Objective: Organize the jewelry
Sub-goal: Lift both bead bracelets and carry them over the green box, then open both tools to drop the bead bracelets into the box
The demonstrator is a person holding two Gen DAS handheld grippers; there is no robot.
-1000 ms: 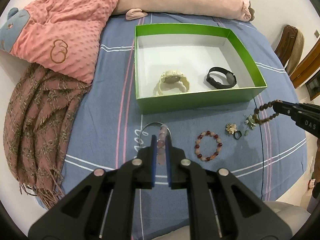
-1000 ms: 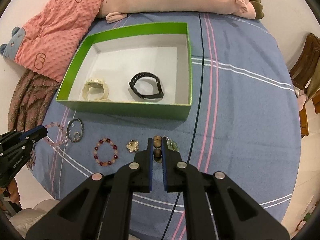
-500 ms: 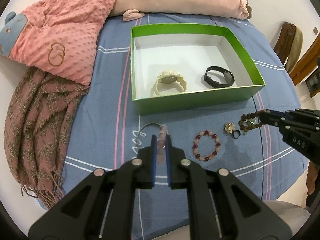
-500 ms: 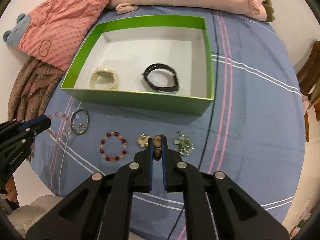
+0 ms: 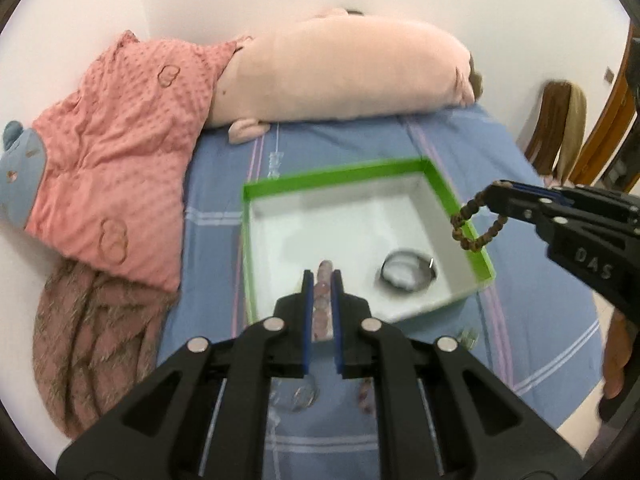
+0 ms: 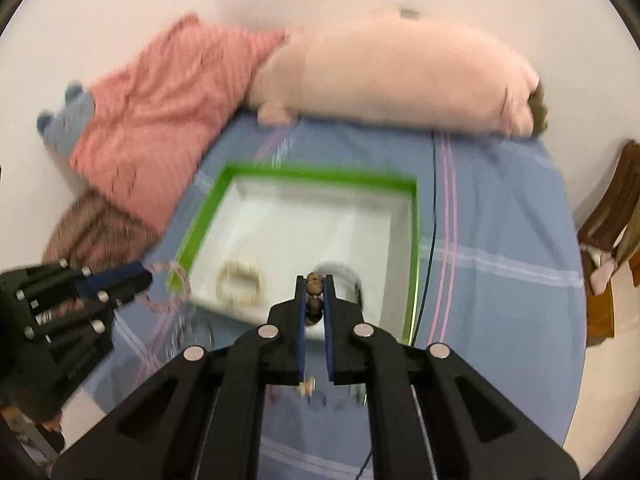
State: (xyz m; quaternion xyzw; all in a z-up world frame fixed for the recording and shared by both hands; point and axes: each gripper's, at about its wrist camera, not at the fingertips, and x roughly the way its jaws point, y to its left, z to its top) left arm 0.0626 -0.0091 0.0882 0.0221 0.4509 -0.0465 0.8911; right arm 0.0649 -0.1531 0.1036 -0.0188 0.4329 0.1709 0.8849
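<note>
Step in hand: carrying to green box (image 5: 482,258). Left gripper (image 5: 320,276) clamps pink bead bracelet (image 5: 323,280); right gripper (image 6: 315,282) clamps brown bead bracelet (image 6: 314,288). Both hang near the box's front rim. Next: advance over the interior, release.

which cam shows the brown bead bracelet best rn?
Left wrist view. The brown bead bracelet hangs as a loop from the right tool over the green box rim, reasonably sharp. The right wrist view shows only a few beads pinched between its own fingers, the rest hidden.
</note>
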